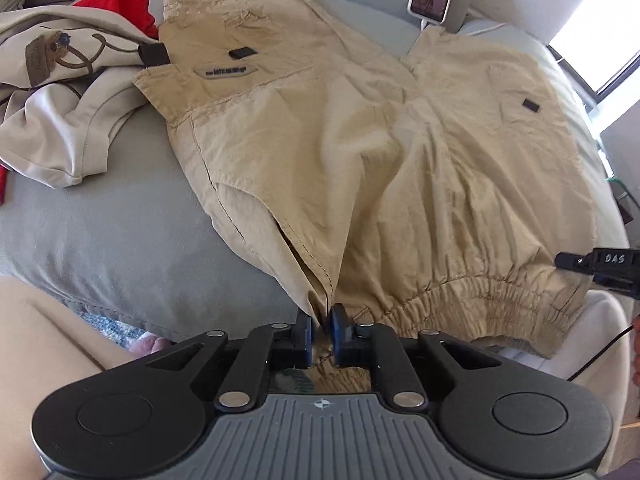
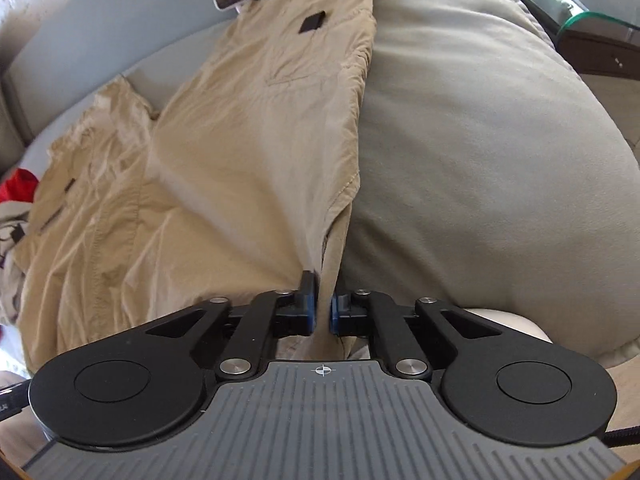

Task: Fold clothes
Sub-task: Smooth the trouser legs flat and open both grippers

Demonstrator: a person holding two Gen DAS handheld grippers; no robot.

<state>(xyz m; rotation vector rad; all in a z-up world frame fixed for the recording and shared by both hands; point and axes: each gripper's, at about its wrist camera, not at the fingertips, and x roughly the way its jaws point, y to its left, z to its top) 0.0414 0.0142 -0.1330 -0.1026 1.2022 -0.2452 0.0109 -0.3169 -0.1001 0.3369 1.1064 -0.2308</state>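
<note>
Across grey bedding [image 1: 120, 232], tan shorts [image 1: 360, 140] spread flat, waistband corners pinched between nearly closed jaws of left gripper [image 1: 320, 326] and right gripper [image 2: 323, 304], probably for lifting into a fold.

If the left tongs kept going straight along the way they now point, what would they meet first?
The left tongs already have the khaki shorts pinched at a waistband corner, so the shorts' cloth comes first, then probably the grey bedding beneath; depth is hard to judge.

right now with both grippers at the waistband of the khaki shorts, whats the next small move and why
Probably lift both corners together: the left gripper and right gripper each pinch a waistband end of the khaki shorts, which lie spread flat on the grey bed.
</note>
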